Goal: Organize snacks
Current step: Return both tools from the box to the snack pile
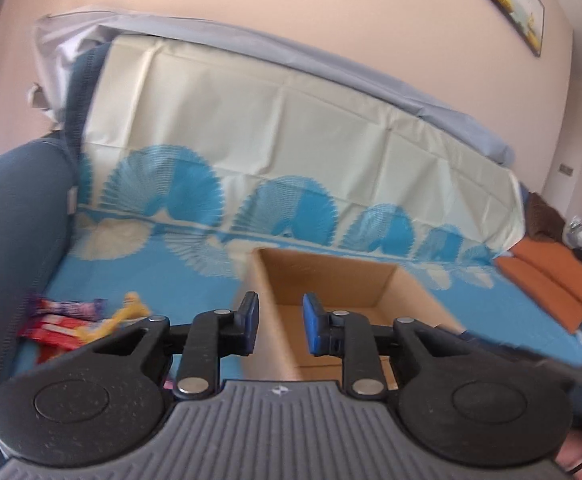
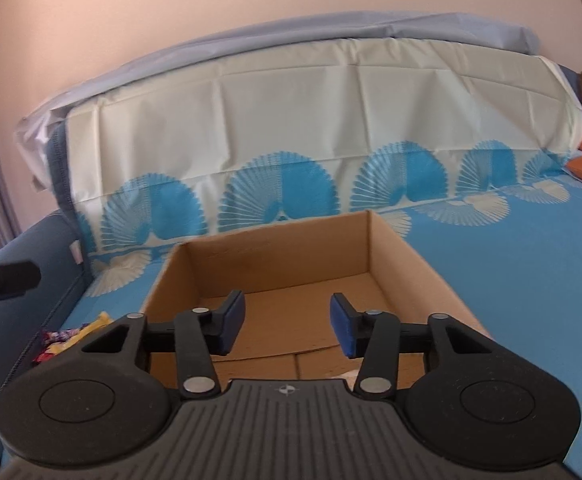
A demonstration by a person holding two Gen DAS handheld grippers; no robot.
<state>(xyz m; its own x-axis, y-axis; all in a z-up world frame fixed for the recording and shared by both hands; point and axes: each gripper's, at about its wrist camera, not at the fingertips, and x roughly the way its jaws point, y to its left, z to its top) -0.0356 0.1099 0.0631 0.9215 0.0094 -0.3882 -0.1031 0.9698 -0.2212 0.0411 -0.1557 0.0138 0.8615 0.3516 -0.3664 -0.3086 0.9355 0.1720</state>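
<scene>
Left gripper (image 1: 279,323) open and empty over cardboard box (image 1: 333,276) left rim, right gripper (image 2: 287,326) open (snacks (image 1: 75,322) left).

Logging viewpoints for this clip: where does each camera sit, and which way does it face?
Left wrist: on the left gripper, facing the cardboard box's left wall and the snack wrappers; its own open, empty fingers show.
Right wrist: on the right gripper, looking into the box; open, empty fingers and a dark gripper part at left show.
Shared: box, wrappers, blue-patterned cover.
</scene>
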